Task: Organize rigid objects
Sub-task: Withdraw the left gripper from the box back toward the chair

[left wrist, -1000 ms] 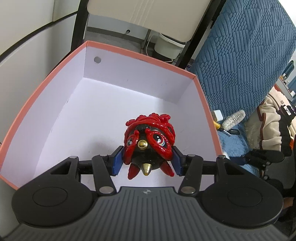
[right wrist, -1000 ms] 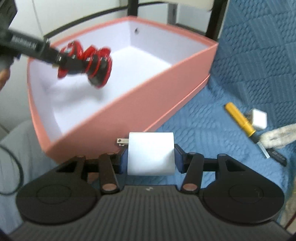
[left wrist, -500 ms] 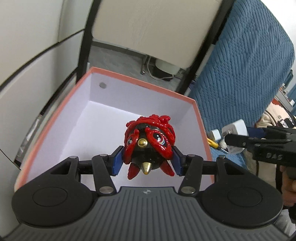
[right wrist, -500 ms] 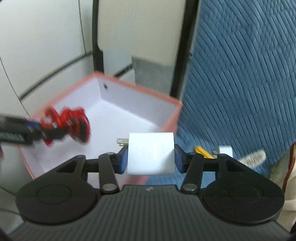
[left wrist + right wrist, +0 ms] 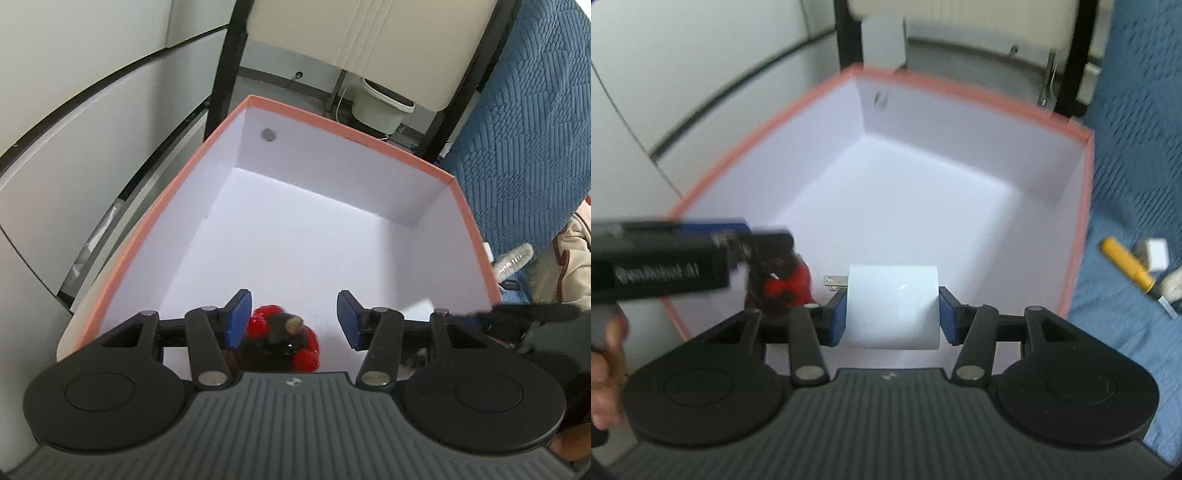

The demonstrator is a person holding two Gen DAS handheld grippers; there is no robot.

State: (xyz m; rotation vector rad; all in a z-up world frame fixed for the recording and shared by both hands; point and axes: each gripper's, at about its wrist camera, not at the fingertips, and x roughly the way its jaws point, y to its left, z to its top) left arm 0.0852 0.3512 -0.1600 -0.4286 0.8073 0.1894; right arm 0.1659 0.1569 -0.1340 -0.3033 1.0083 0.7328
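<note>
Glossy red toy (image 5: 282, 341) lies in the smooth pink-rimmed box (image 5: 369, 136).

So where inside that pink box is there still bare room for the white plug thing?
Most of the box floor is bare: the whole stretch from the far wall with the small hole back toward the middle and the right wall. The crowded spot is the near left corner, where the red toy lies below the open left gripper. The right gripper holds the white charger nearby.

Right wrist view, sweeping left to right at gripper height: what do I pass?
Left gripper → red toy → white charger held in the right gripper → right wall of the pink box → yellow tool on the blue cover.
</note>
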